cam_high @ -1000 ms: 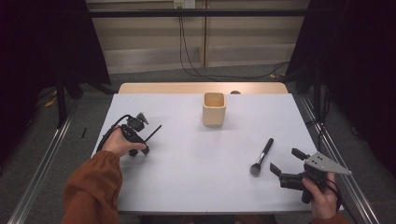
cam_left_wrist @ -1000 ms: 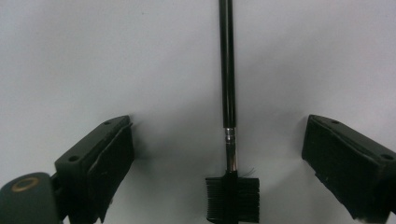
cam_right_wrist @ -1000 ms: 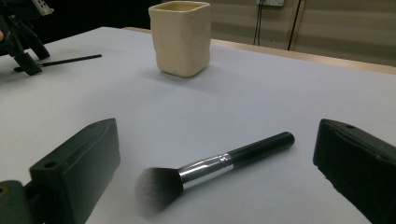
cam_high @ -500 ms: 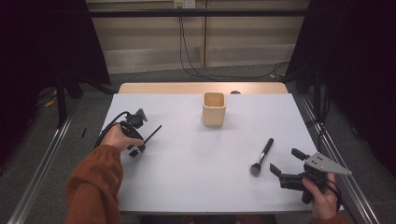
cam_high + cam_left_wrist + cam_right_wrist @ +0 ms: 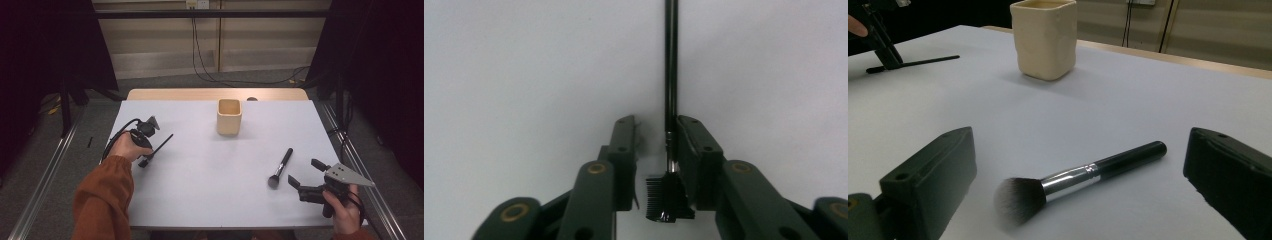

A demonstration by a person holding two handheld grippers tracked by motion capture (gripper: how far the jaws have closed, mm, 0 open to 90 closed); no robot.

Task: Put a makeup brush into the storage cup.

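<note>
Fingers [image 5: 624, 150] closer around brow comb [image 5: 670, 125].

I read the worktop [image 5: 210, 200] as evenly lit from overhead, pale and free of glare; the surroundings fall to near black. Shadows are soft and short. The high view is sharp. In the left gripper view, the comb brush [image 5: 670, 100] looks slightly soft; the makeup brush [image 5: 1078, 177] bristles blur.

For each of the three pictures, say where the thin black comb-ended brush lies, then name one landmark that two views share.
High view: left of centre, thin black brush at the left gripper.
Left gripper view: upright, centre, against one jaw.
Right gripper view: top left, lying flat.
Shared landmark: cream cup.
</note>
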